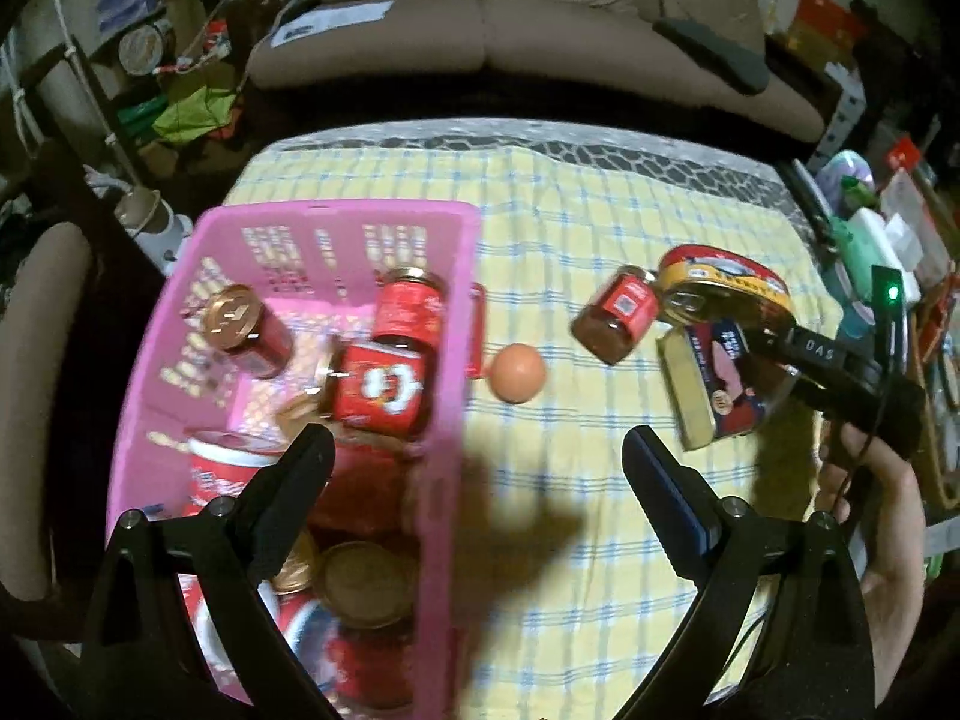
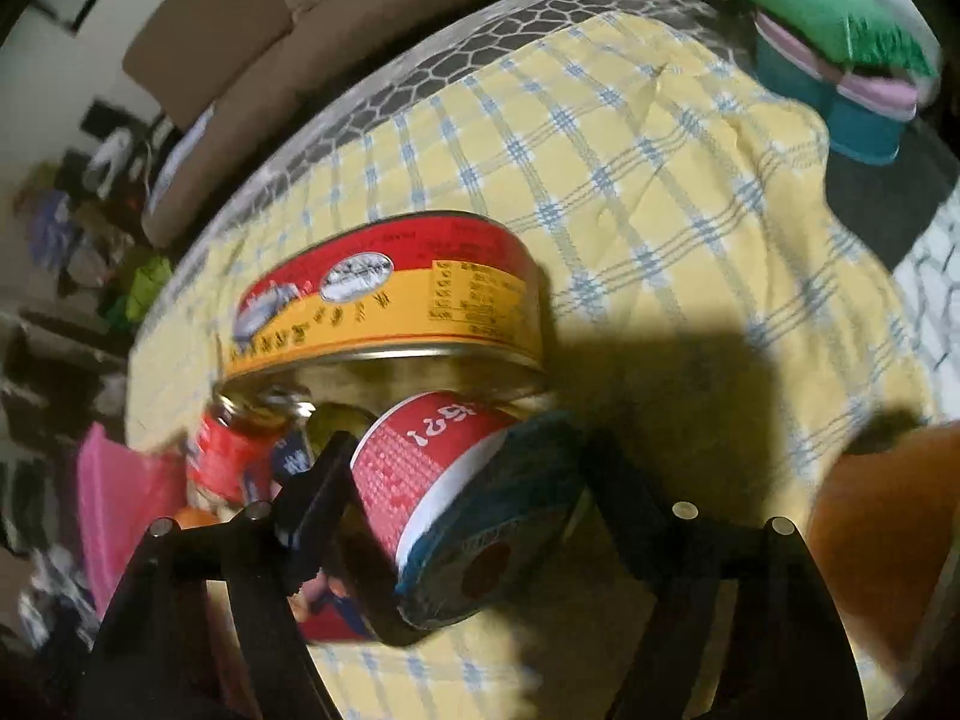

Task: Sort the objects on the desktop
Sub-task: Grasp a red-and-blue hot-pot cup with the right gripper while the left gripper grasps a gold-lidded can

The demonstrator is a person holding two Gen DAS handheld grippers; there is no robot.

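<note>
Big picture first: the table (image 1: 600,210) wears a soft yellow checked cloth, slightly rumpled, and that is a risk in itself, since a dragged can could bunch the fabric and send round things rolling. On its left sits the pink basket (image 1: 444,360), thin slotted plastic, already crowded with red-labelled jars and gold-lidded cans; it looks light, so a heavy drop onto its wall could tip or shove it. Over on the right, the oval fish tin (image 2: 384,288), smooth metal with a red and yellow wrap, leans on the rectangular meat tin (image 1: 714,384), a shaky pile that could slide if nudged. Now the action: the right gripper (image 2: 444,480) has its fingers clamped on a red-and-white can (image 2: 432,456) with a blue end, held tilted right beside that tin, and the slick curved side could twist out, I'd judge. The left gripper (image 1: 480,456) hovers with fingers wide apart and empty, above the basket's near edge. Smaller now: a glass sauce jar (image 1: 612,315) lies on its side, free to roll. Smallest, the egg (image 1: 518,372), smooth, brown, fragile, just beside the basket, the one thing any slip would crack.
</note>
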